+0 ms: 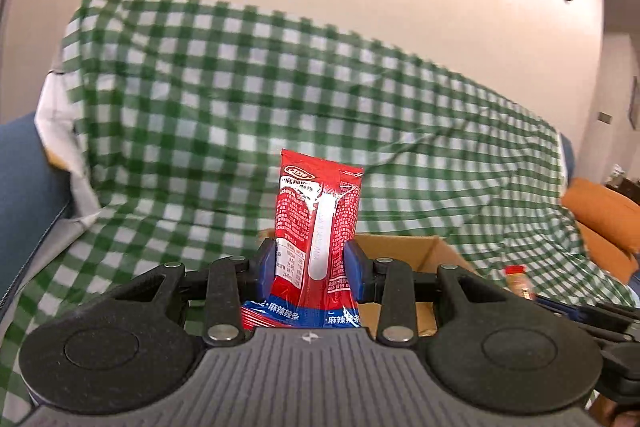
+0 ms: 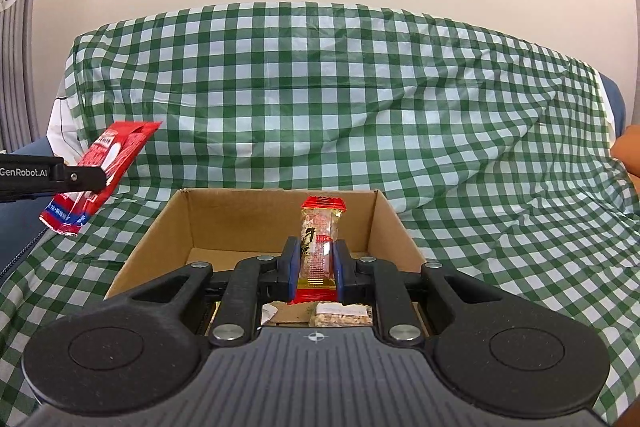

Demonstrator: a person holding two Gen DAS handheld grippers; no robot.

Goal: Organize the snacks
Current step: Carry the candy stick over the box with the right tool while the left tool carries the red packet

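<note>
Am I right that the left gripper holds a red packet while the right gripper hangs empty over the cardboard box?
Not quite: the right gripper is not empty. The right wrist view shows its jaws shut on a clear snack bar with red ends, over the cardboard box. The left gripper does hold the red packet.

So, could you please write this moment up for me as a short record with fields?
setting: green checked cloth draped over a sofa
box: open cardboard box on the cloth, a few snacks on its floor
left tongs: shut on a red snack packet, held up to the left of the box
right tongs: shut on a clear snack bar with red ends, above the box
background: orange cushion on the right
</note>
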